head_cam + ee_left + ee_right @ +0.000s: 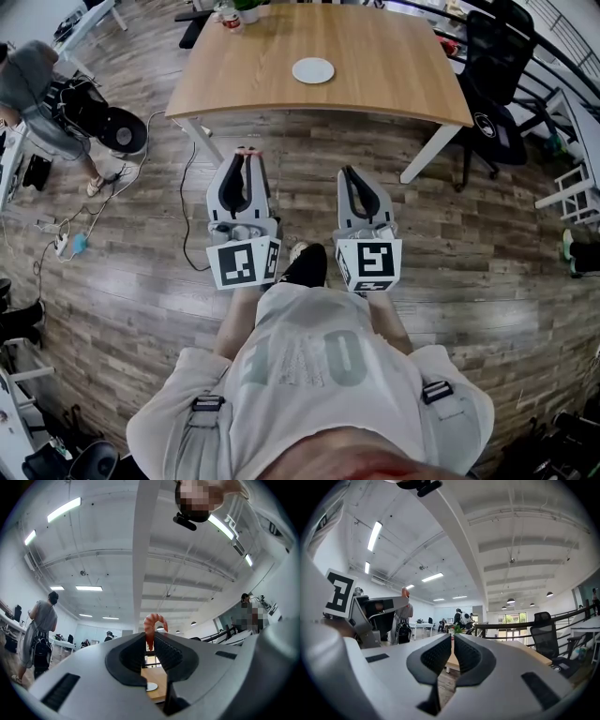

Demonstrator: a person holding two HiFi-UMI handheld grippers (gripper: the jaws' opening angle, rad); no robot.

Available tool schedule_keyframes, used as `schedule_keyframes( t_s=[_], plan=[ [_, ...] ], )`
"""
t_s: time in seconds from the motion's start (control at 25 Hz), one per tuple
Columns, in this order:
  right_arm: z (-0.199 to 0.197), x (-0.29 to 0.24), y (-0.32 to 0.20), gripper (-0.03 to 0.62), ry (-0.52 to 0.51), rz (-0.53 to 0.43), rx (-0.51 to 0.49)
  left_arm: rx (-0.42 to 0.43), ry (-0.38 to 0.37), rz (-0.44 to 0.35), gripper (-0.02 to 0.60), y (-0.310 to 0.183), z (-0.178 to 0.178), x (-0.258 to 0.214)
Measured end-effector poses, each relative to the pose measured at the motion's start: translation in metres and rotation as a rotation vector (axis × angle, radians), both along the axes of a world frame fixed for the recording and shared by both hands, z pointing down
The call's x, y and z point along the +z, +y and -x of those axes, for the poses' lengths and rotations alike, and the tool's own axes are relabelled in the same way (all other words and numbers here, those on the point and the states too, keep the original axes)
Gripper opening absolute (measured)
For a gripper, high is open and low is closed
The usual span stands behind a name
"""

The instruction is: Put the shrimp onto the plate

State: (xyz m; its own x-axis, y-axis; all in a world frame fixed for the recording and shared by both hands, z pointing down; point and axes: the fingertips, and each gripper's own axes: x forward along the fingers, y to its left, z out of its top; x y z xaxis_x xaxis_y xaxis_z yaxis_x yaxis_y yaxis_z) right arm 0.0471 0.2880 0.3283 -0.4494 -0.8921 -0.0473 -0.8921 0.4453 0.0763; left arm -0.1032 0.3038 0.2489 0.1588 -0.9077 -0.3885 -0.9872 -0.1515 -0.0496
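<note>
My left gripper (149, 640) clamps the one shrimp (152, 620); my right gripper (453, 641) is closed on nothing. The one plate (313, 70) sits on the table (394, 84), shrimp not yet on it.

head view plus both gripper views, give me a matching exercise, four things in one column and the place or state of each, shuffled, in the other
Things:
1. shrimp
2. plate
3. right tongs
4. office chair

Place or state:
a. shut, with nothing between them
b. lying on the wooden table
c. black, on the floor beside the table
d. pinched in the left tongs, curled end sticking out above the tips

Pairs: 1-d, 2-b, 3-a, 4-c
</note>
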Motion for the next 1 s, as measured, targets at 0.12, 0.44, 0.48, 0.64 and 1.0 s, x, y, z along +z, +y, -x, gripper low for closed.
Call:
schedule_keyframes(
  t_s=[0.12,0.44,0.48,0.64,1.0],
  plan=[
    [-0.001,-0.001,-0.002,0.021,0.014,-0.010,0.003,-0.005,0.003,0.003,0.055,-0.004,0.001,0.001],
    [-0.003,0.002,-0.027,0.021,0.016,-0.025,0.013,-0.004,0.024,-0.006,0.055,-0.039,0.010,0.005],
    [-0.003,0.000,-0.032,0.021,0.005,-0.025,0.012,-0.005,0.025,-0.006,0.055,-0.044,0.011,0.004],
    [-0.008,0.001,-0.058,0.021,-0.025,-0.010,0.025,0.003,0.027,0.001,0.055,-0.067,0.010,0.005],
    [-0.001,0.015,-0.131,0.021,-0.026,0.028,0.048,0.013,0.024,0.035,0.055,-0.142,0.019,0.019]
  ],
)
